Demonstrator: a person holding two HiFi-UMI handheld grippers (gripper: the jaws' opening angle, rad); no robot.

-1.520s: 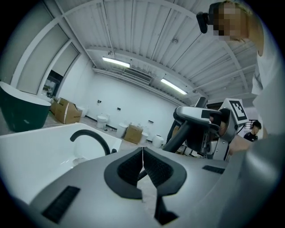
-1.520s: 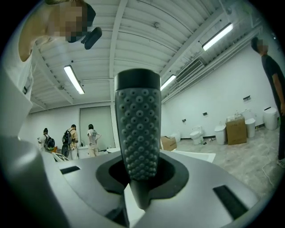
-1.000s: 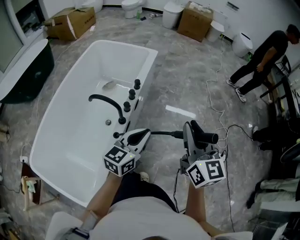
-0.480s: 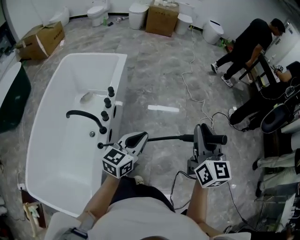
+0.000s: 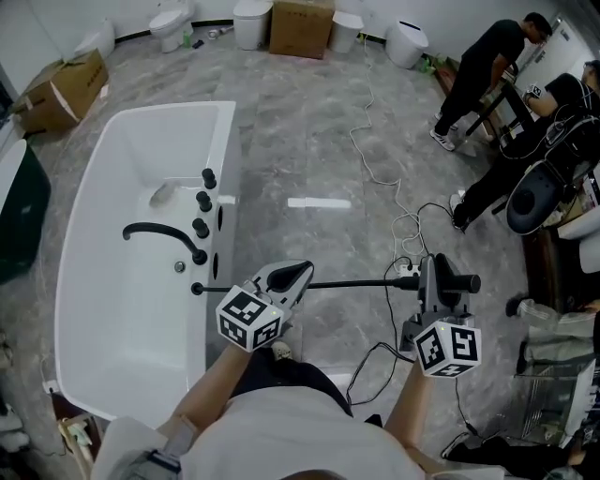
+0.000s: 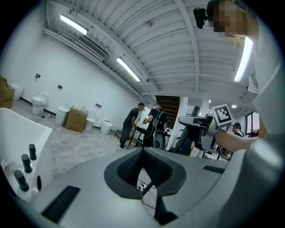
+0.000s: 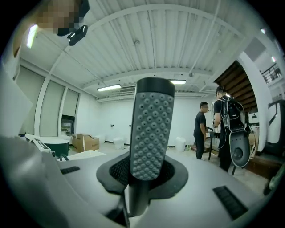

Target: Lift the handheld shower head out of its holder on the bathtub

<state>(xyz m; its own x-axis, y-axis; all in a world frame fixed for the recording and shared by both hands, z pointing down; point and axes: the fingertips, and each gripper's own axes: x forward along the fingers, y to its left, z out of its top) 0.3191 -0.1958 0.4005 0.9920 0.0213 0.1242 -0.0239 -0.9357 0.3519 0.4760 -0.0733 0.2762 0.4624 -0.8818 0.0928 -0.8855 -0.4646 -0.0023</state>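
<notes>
The white bathtub fills the left of the head view, with a black spout and black knobs on its rim. My right gripper is shut on the black handheld shower head, well to the right of the tub. In the right gripper view the head's nubbed face stands upright between the jaws of that gripper. A thin black hose runs taut from the tub rim to the shower head. My left gripper is shut over the hose partway along.
Two people work at a stand at the far right, beside dark equipment. White and black cables trail over the marble floor. Cardboard boxes and toilets line the back wall. A dark tub sits at the left.
Both grippers have moved to the right, away from the tub. The shower head has travelled with the right gripper and more hose is drawn out.
</notes>
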